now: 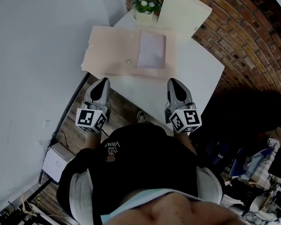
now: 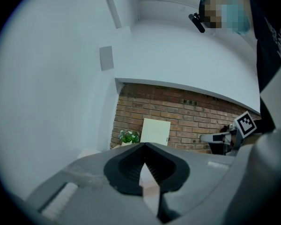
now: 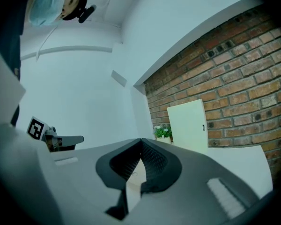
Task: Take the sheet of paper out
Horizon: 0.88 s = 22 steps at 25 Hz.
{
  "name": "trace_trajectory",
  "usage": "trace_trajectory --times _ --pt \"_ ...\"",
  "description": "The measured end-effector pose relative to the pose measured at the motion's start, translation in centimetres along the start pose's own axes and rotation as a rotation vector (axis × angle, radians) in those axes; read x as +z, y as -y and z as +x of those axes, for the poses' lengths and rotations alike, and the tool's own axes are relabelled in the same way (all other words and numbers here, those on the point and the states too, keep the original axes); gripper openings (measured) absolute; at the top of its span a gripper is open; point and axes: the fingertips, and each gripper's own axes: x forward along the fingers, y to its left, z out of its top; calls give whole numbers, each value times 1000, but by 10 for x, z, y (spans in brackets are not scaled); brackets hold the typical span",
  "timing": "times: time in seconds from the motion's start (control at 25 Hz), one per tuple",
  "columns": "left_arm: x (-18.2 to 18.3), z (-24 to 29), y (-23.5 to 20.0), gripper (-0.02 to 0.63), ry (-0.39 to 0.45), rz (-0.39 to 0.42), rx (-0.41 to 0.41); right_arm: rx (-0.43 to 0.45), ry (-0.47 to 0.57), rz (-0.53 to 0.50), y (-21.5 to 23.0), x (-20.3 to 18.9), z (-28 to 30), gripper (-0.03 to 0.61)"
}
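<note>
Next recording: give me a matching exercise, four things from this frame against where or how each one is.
1 potted plant
2 pale sheet
3 cream board
4 left tool

a standing against the brick wall
b shut, near the table's front edge
c on the beige folder
d at the table's far edge

Pairs: 1-d, 2-c, 3-a, 4-b

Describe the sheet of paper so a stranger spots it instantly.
Find the white table against the brick wall. A wide peach folder lies flat on it, with the sheet of paper at its right part. It alone is pale lilac.
</note>
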Motion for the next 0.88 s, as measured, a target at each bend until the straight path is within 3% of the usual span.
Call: trace_trajectory --times 0.48,0.88 --pt "-17 46 9 0 -51 -21 26 43 -15 13 37 2 21 2" --pt "-17 91 -5 0 -99 -14 -82 -61 -12 37 47 2 33 2"
